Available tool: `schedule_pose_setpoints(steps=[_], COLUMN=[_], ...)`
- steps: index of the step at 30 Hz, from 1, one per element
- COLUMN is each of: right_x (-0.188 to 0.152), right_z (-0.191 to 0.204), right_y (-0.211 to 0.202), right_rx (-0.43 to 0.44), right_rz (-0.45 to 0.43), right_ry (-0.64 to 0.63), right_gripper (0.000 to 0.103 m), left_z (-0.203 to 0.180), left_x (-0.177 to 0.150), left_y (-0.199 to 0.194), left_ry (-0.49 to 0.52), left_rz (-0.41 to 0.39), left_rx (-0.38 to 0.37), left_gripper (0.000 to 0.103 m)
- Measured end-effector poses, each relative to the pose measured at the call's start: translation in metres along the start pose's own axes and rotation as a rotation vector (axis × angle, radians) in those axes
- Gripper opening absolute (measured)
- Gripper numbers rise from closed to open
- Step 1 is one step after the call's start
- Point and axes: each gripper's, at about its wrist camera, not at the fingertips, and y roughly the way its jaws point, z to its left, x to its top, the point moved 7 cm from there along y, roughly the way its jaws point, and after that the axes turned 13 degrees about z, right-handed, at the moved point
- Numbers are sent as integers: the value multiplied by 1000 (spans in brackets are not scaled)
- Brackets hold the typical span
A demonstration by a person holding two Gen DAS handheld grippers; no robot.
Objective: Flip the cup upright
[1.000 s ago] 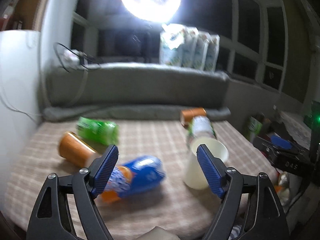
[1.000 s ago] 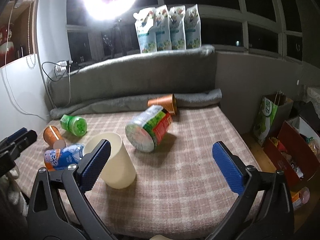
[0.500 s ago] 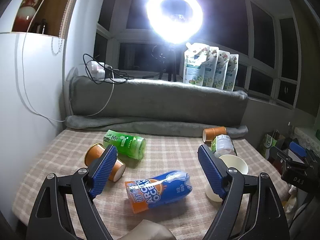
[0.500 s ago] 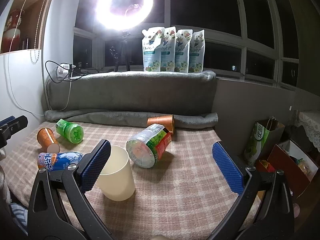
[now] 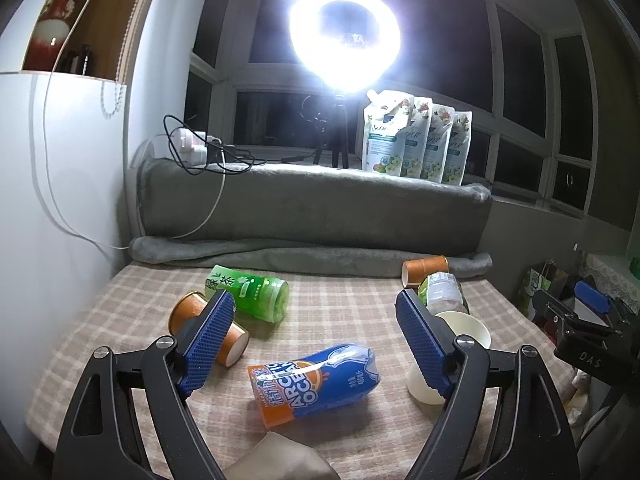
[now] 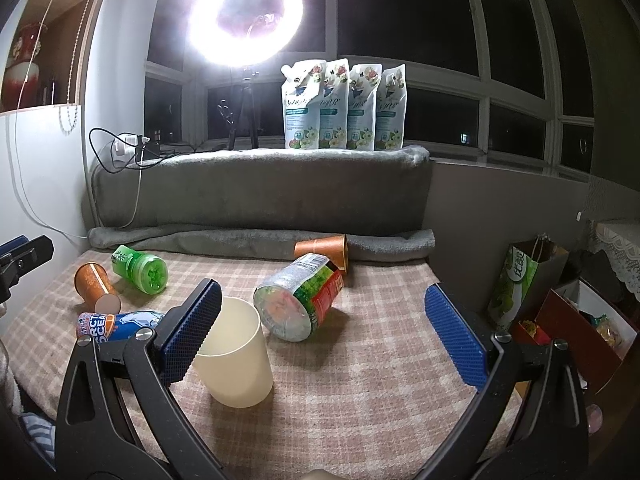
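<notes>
I see a checked cloth (image 6: 360,380) covering the surface, with a grey blanket (image 6: 260,200) draped along its far edge under dark windows and a glaring ring light (image 6: 246,20). The cream cup (image 6: 236,356) stands upright, mouth up, near the cloth's front edge. My right gripper (image 6: 324,332) hangs with fingers wide apart, the cup beside its left finger. My left gripper (image 5: 316,344) is likewise spread, holding nothing, above a blue bottle (image 5: 320,380) lying on the cloth.
</notes>
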Motion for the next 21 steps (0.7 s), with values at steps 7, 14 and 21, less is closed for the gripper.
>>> schedule_pose_setpoints(steps=[7,14,21], right_x=[0,0,0], right_z=[0,0,1], right_y=[0,0,1], right_rx=[-2,-1,-2], right_rz=[-3,1,-1], right_ry=[-1,-3,-4], right_gripper=[103,103,103], left_z=[0,0,-1], left_x=[1,1,1], left_y=[-1,-2,-2], left_ry=[0,2,0], left_rz=[-3,-1,0], left_rx=[-1,-1,-1], left_gripper=[83,83,83])
